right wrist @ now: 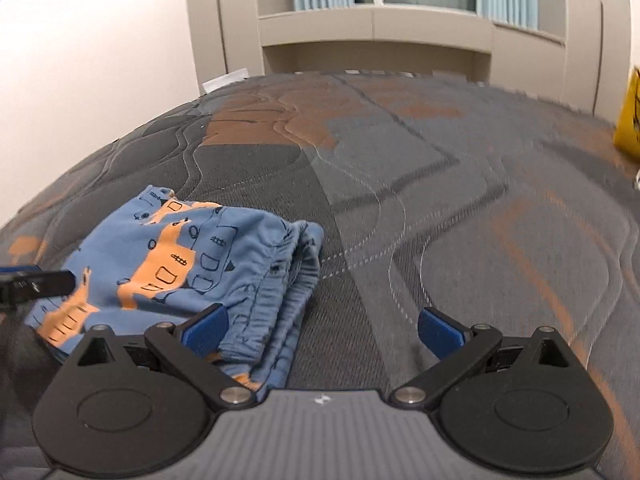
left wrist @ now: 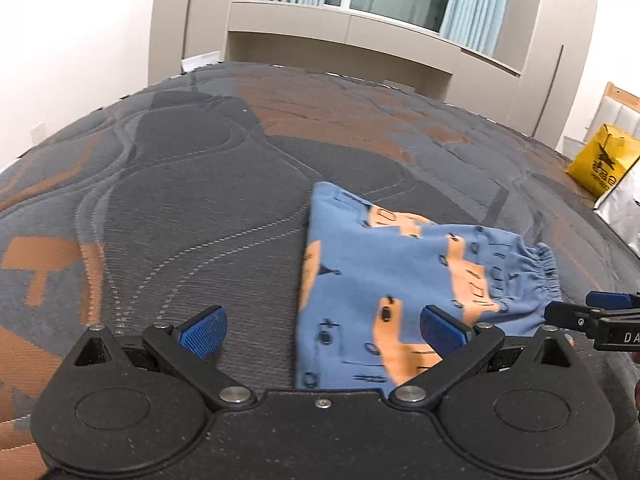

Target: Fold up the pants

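From the left wrist, one pair of blue pants [left wrist: 400, 276] is lying folded on the mattress [left wrist: 192, 184], with the left tongs [left wrist: 322, 330] hanging spread wide above its near edge, gripping nothing. One yellow bag [left wrist: 602, 160] is sitting far right.

From the right wrist, the right tongs [right wrist: 322, 330] are likewise gaping, empty, beside the pants' [right wrist: 172, 256] gathered waistband [right wrist: 280, 292].

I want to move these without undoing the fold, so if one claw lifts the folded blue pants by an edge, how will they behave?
The pants look like thin, soft knit, so they would likely droop and unfold. The stacked layers by the gathered waistband look loose and may slide apart. They probably weigh little, and pushing across the quilted mattress may bunch them.
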`<state>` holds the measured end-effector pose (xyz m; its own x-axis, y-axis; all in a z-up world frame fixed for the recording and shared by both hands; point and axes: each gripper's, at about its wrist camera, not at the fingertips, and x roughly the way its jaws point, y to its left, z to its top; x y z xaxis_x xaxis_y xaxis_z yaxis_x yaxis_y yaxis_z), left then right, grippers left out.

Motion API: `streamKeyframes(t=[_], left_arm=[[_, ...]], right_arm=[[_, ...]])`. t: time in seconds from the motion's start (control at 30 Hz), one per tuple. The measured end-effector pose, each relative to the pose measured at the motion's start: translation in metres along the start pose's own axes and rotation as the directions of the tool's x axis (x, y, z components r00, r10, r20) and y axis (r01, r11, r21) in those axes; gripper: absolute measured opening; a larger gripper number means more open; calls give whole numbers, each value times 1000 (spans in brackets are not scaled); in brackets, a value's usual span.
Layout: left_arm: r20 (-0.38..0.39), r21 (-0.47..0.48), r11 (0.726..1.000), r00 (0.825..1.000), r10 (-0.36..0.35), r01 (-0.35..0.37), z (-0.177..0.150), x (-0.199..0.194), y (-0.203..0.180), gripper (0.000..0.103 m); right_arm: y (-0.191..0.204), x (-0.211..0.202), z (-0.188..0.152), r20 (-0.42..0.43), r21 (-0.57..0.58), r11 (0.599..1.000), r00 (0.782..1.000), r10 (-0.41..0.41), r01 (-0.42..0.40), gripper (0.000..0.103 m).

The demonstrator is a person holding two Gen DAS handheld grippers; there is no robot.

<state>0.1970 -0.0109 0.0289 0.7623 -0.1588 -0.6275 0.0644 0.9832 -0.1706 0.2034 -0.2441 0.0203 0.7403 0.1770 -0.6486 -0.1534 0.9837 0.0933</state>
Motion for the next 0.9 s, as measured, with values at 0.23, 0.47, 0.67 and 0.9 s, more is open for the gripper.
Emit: streamKeyframes(t=[0.23,0.47,0.67,0.9], left_arm=[[-12,-27,999,999,-33,33,7,10,3,102],[-48,-23,1000,999,7,-8,11,15,4,102],[-78,-3,999,996,40,-40,8,19,2,102],[-63,41,998,996,60,-57,8,14,-3,96]], right_arm=[[-4,-12,6,29,41,997,997,70,-72,103],[-25,17,15,41,147,963,975,220,-224,103],[-29,33,1,61,199,936,957,284,-290,103],[-27,25,-6,89,224,911,938,334,-346,80]])
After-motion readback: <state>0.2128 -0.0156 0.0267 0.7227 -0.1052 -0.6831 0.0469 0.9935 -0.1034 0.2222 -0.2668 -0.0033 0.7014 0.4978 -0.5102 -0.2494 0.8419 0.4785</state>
